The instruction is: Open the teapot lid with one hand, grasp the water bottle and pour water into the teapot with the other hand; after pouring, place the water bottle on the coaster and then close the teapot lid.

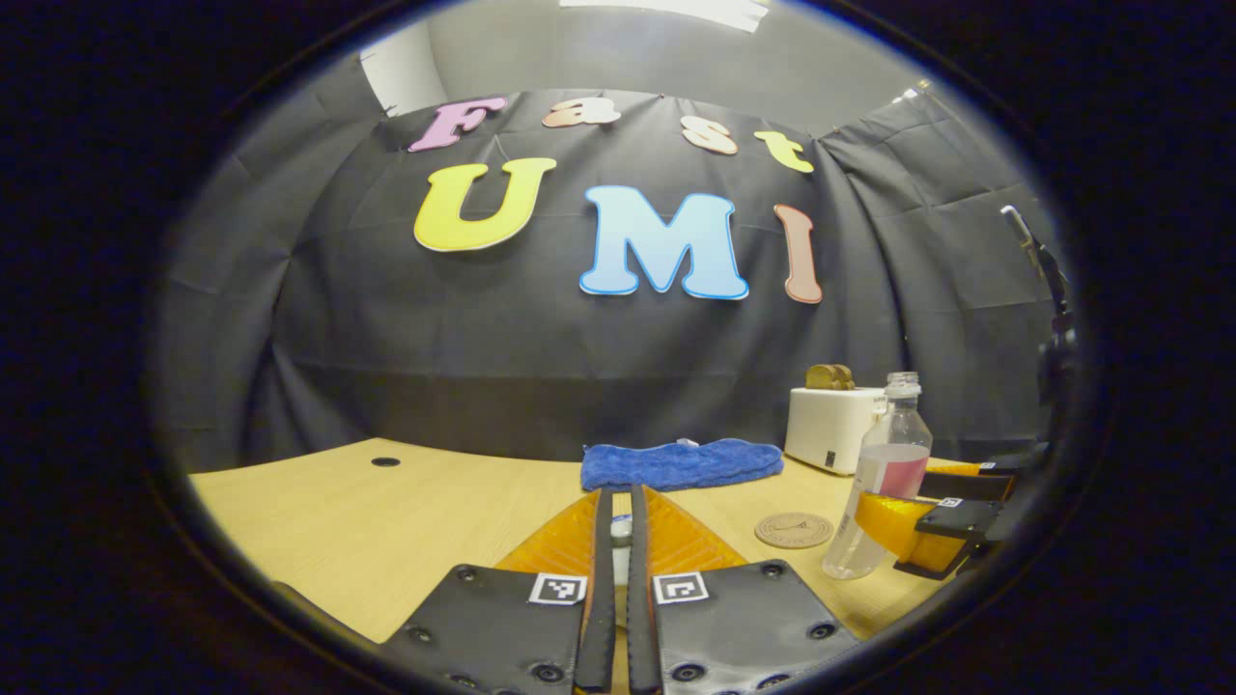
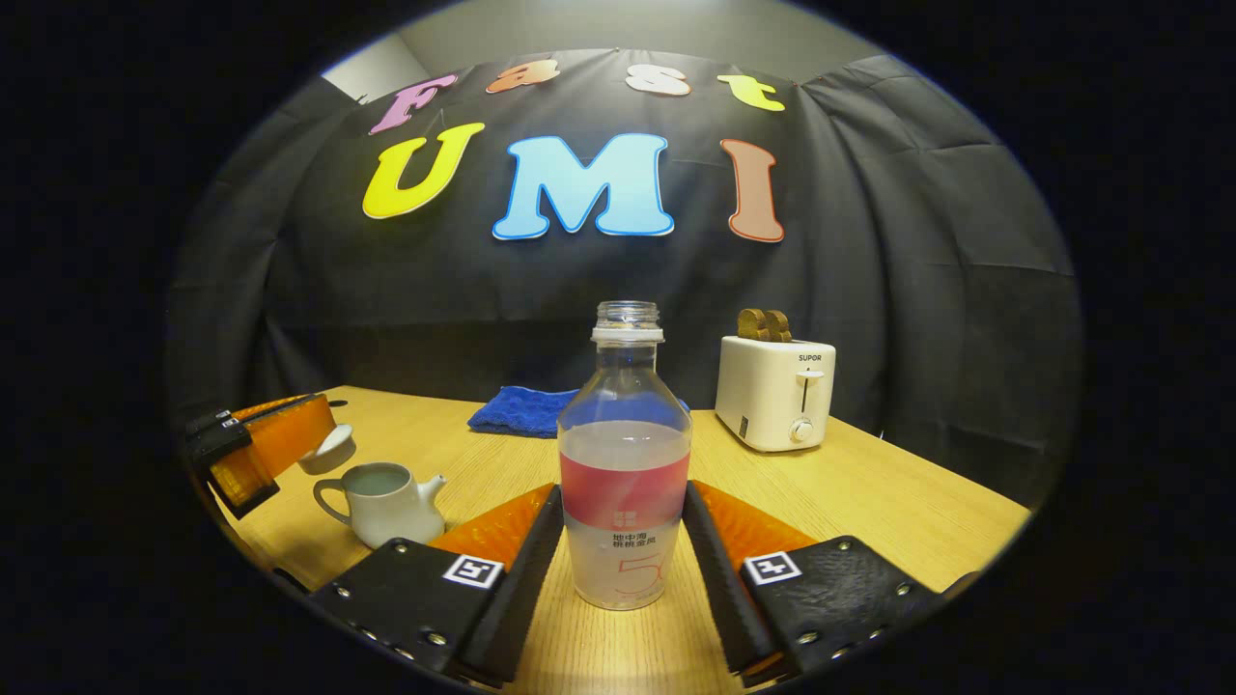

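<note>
A clear uncapped water bottle (image 2: 625,473), about half full with a pink label, stands upright at the centre of the right gripper view. My right gripper (image 2: 623,497) is shut on it, one finger pressing each side. The left gripper view has the bottle (image 1: 884,473) at the right, beside a round coaster (image 1: 794,530), with the right gripper (image 1: 898,526) around it. A white teapot (image 2: 381,502) sits open on the table at the left, liquid showing inside. Just above and left of it, my left gripper (image 2: 261,444) holds the white lid (image 2: 328,449). Its own view has the left gripper (image 1: 621,502) shut on the lid (image 1: 621,529).
A folded blue cloth (image 1: 681,463) lies at the back of the wooden table (image 2: 869,502). A cream toaster (image 2: 775,391) with toast in it stands at the back right. A small dark hole (image 1: 385,461) marks the table's far left.
</note>
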Demonstrator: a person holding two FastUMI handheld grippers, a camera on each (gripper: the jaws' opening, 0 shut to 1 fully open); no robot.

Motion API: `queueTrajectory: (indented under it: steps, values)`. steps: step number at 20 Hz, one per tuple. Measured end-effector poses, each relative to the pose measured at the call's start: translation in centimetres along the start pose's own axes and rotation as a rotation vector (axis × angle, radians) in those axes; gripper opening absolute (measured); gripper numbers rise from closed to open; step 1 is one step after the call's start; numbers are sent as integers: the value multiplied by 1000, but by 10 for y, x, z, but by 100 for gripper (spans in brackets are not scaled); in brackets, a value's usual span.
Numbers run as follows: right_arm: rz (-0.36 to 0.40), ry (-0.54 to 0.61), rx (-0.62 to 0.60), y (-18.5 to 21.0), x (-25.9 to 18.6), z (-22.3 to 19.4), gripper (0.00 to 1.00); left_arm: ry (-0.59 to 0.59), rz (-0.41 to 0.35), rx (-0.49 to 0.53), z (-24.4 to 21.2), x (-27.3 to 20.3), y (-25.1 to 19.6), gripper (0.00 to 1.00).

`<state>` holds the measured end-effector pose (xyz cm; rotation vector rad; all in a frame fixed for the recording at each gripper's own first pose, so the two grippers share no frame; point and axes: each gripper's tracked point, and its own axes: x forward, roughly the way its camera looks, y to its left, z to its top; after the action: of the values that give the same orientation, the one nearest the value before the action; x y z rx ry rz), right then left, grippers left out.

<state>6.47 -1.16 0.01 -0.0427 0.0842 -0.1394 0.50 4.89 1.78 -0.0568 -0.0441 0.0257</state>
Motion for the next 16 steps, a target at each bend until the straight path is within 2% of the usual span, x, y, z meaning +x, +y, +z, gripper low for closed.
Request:
queueTrajectory:
  steps: [5, 10, 13, 16]
  values:
    - [13, -16, -179, 17, 4, 4, 75, 2, 15, -8, -1, -11, 25, 12]
    - [-13, -33, -493, 25, 8, 4, 75, 35, 13, -58, -6, -14, 47, 12]
    - [6, -37, -710, 33, 7, -2, 75, 55, 11, -79, -11, -15, 62, 12]
    - [19, -14, -826, 29, 16, -6, 75, 56, 15, -80, -10, -15, 72, 12]
